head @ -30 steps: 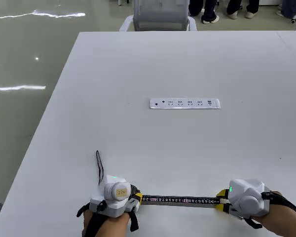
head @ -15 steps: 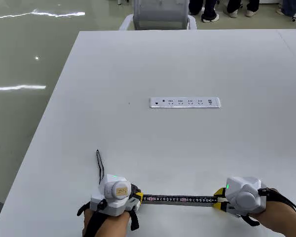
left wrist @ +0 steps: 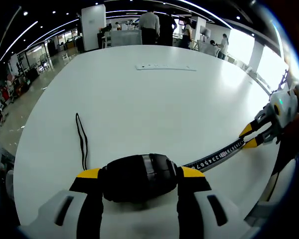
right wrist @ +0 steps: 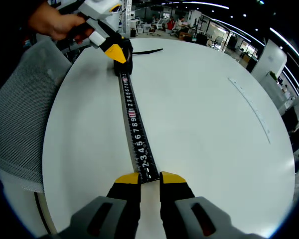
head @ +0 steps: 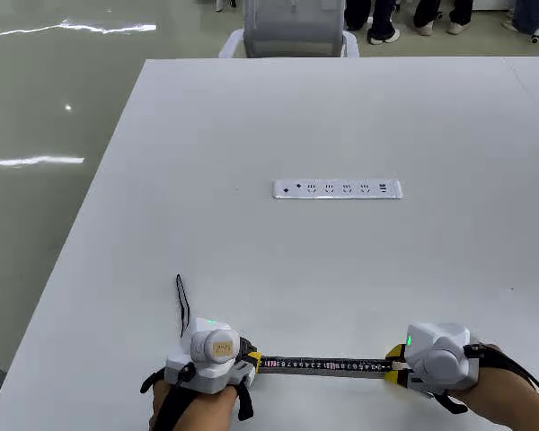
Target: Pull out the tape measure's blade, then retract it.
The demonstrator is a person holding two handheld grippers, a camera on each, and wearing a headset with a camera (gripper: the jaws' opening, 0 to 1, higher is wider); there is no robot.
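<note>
Left gripper view shows one black, rounded tape measure case (left wrist: 139,177) on the white table (head: 341,108), clamped between the two yellow-tipped jaws of the left gripper (head: 248,362). From the case, one black blade (head: 328,365) with white numerals runs flat to the right gripper (head: 395,366), whose two jaws pinch its end. One thin black cord (head: 181,303) lies just beyond the case. One white power strip (head: 337,189) lies well beyond the case. One grey mesh chair (head: 294,27) stands farthest from the case.
</note>
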